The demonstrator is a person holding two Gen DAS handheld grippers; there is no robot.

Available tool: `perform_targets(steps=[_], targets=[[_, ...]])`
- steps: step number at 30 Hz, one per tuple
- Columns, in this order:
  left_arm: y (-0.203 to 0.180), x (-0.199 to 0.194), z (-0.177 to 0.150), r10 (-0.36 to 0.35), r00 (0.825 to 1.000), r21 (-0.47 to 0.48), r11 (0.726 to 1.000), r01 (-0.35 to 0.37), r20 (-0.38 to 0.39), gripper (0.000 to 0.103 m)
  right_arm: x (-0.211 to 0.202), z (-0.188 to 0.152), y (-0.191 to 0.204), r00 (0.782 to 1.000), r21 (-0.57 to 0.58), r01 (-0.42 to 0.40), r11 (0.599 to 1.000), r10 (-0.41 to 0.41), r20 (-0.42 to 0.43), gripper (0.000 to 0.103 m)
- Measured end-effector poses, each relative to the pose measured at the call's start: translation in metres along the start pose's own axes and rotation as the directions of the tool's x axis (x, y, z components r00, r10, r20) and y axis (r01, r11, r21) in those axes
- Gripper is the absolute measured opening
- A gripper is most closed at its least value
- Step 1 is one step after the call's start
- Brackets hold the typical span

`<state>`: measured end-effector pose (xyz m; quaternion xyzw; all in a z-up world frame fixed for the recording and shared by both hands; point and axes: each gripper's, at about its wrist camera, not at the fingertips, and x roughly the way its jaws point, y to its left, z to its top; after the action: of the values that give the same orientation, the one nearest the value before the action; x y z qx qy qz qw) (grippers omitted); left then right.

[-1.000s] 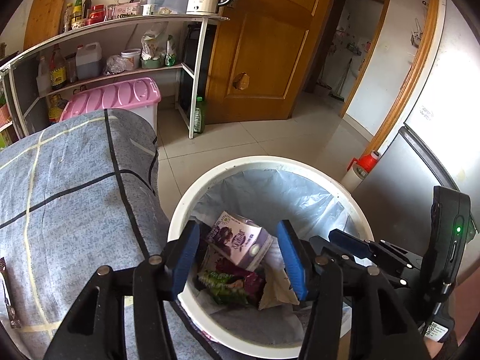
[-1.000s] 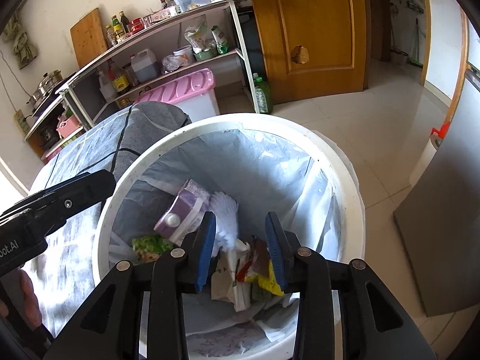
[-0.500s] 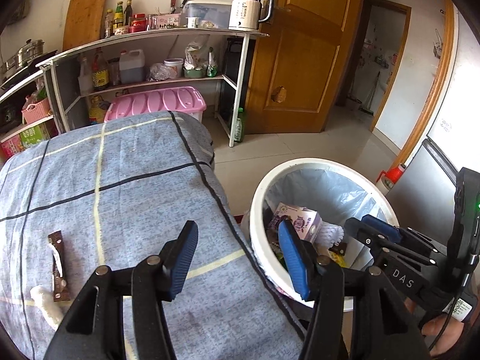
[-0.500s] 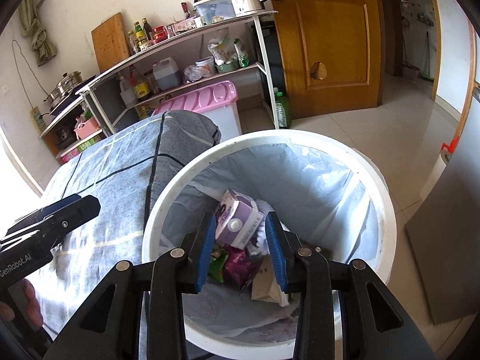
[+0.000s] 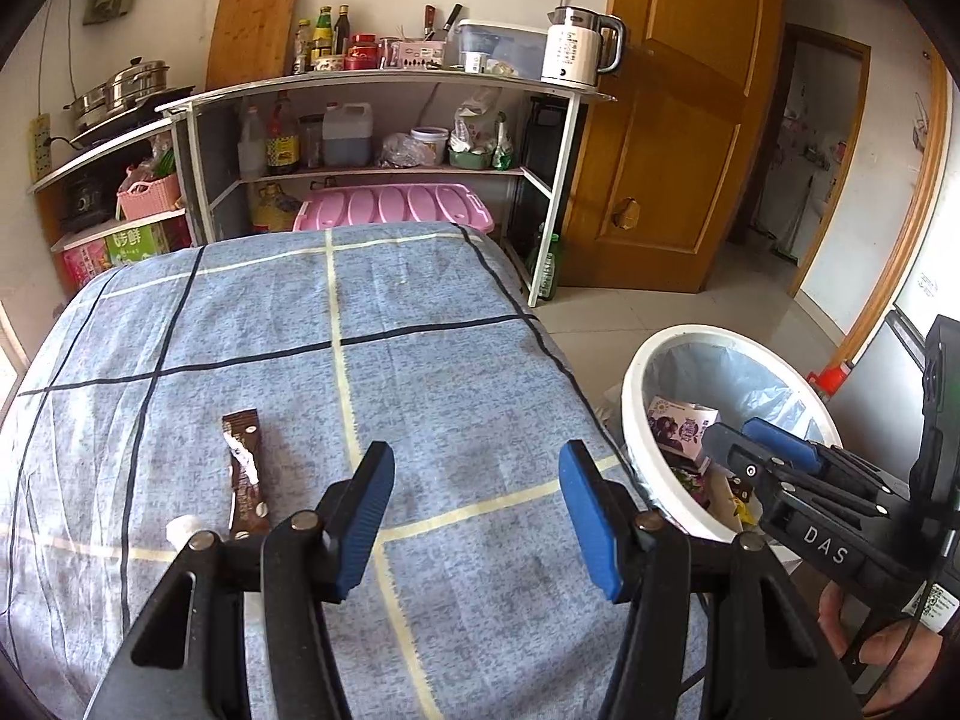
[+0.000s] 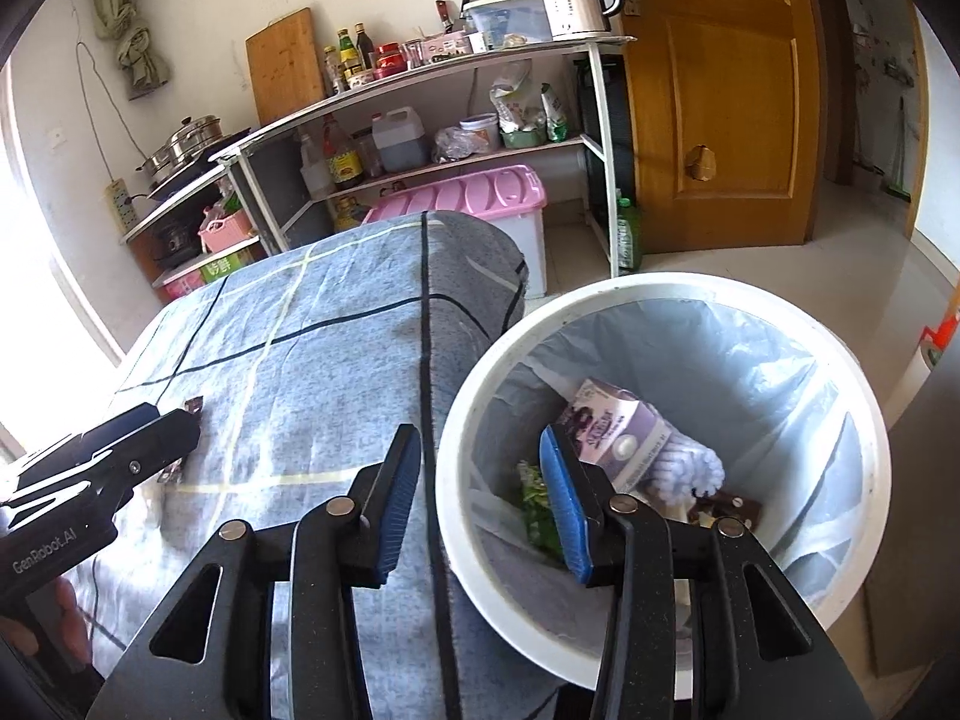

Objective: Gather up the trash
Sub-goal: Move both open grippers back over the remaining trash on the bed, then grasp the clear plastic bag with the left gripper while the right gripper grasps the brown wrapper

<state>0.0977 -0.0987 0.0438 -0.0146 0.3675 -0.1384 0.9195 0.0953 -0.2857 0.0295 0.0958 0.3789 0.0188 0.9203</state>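
Left wrist view first: a second earlier the left gripper (image 5: pixel 477 510) was parked right over the trash bin (image 5: pixel 636 396), now it had swung off to the side and hovered above the tabletop (image 5: pixel 420 360) with its blue checked cloth. Its jaws stood open, nothing between them, about as wide as before. The bin had ended up at the right, just off the tabletop's rounded edge. Plenty of bare cloth ahead of the jaws, all the way to the far edge by the pink storage box (image 5: pixel 396 207). A brown snack wrapper (image 5: pixel 244 468) lay flat on the cloth, left of the left jaw, its long axis running away from the camera, top end tipped slightly left. A small white scrap (image 5: pixel 180 531) sat at its near end, can't tell what it was. The right gripper (image 5: pixel 762 441) poked in over the bin.

Right wrist view: the right gripper (image 6: pixel 480 501) had slid left too, so it straddled the bin's white rim (image 6: pixel 456 420) rather than sitting over the middle. Its jaws were opening, empty. The purple carton (image 6: pixel 618 426) lay tilted inside among other wrappers. The left gripper (image 6: pixel 168 429) showed at far left, near the wrapper's tip (image 6: pixel 193 403).
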Motion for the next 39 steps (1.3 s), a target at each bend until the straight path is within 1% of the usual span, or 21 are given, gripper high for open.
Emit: perform_targets(steps=[2,5,8,11,15,18,20,22,25,26,28,32,34,35,36,37,39], targets=[[0.012,-0.002,-0.004,0.021,1.000,-0.020,1.000,-0.021,-0.005,0.060,0.003,-0.002,0.011,1.000,-0.015,-0.016,1.000,0.015,-0.005,0.046],[0.031,-0.003,-0.013,0.079,0.997,-0.039,0.996,-0.080,-0.014,0.061,0.008,-0.004,0.026,0.999,-0.033,-0.039,0.999,0.039,-0.012,0.047],[0.054,-0.003,-0.022,0.090,0.995,-0.097,0.991,-0.093,-0.037,0.061,0.013,-0.006,0.040,0.998,-0.047,-0.060,0.997,0.059,-0.021,0.047],[0.072,-0.006,-0.031,0.137,0.990,-0.116,0.983,-0.141,-0.043,0.062,0.018,-0.007,0.052,0.997,-0.072,-0.077,0.994,0.076,-0.025,0.047],[0.099,-0.005,-0.046,0.155,0.985,-0.184,0.969,-0.167,-0.078,0.063,0.024,-0.009,0.068,0.994,-0.093,-0.103,0.990,0.100,-0.032,0.047],[0.111,-0.004,-0.054,0.167,0.981,-0.210,0.960,-0.184,-0.098,0.063,0.028,-0.011,0.079,0.992,-0.108,-0.122,0.987,0.118,-0.045,0.047],[0.117,-0.002,-0.059,0.168,0.980,-0.221,0.957,-0.188,-0.108,0.066,0.030,-0.014,0.085,0.990,-0.120,-0.133,0.984,0.128,-0.052,0.047],[0.120,0.003,-0.062,0.161,0.978,-0.231,0.955,-0.188,-0.132,0.066,0.033,-0.015,0.091,0.990,-0.131,-0.139,0.982,0.132,-0.057,0.047],[0.119,0.012,-0.067,0.113,0.982,-0.253,0.956,-0.150,-0.154,0.066,0.036,-0.017,0.095,0.988,-0.132,-0.145,0.981,0.137,-0.068,0.047],[0.119,0.014,-0.067,0.124,0.980,-0.249,0.955,-0.160,-0.153,0.066,0.037,-0.017,0.096,0.988,-0.131,-0.149,0.980,0.141,-0.070,0.047],[0.118,0.018,-0.063,0.173,0.973,-0.230,0.952,-0.204,-0.150,0.066,0.040,-0.018,0.098,0.987,-0.133,-0.153,0.979,0.144,-0.076,0.047],[0.122,0.024,-0.059,0.187,0.971,-0.224,0.950,-0.218,-0.152,0.066,0.044,-0.018,0.102,0.985,-0.137,-0.162,0.977,0.150,-0.090,0.048],[0.124,0.023,-0.061,0.181,0.973,-0.221,0.952,-0.210,-0.144,0.066,0.045,-0.017,0.106,0.985,-0.146,-0.161,0.976,0.149,-0.090,0.048],[0.125,0.022,-0.061,0.181,0.973,-0.215,0.954,-0.210,-0.144,0.063,0.045,-0.016,0.107,0.985,-0.149,-0.161,0.976,0.148,-0.090,0.048],[0.127,0.020,-0.062,0.183,0.972,-0.216,0.953,-0.212,-0.144,0.056,0.046,-0.015,0.108,0.984,-0.151,-0.163,0.975,0.151,-0.091,0.048],[0.130,0.018,-0.063,0.186,0.972,-0.217,0.952,-0.215,-0.146,0.053,0.046,-0.014,0.110,0.984,-0.154,-0.165,0.974,0.153,-0.091,0.048],[0.136,0.015,-0.065,0.190,0.971,-0.211,0.953,-0.219,-0.147,0.038,0.048,-0.013,0.115,0.984,-0.161,-0.166,0.973,0.152,-0.093,0.048]])
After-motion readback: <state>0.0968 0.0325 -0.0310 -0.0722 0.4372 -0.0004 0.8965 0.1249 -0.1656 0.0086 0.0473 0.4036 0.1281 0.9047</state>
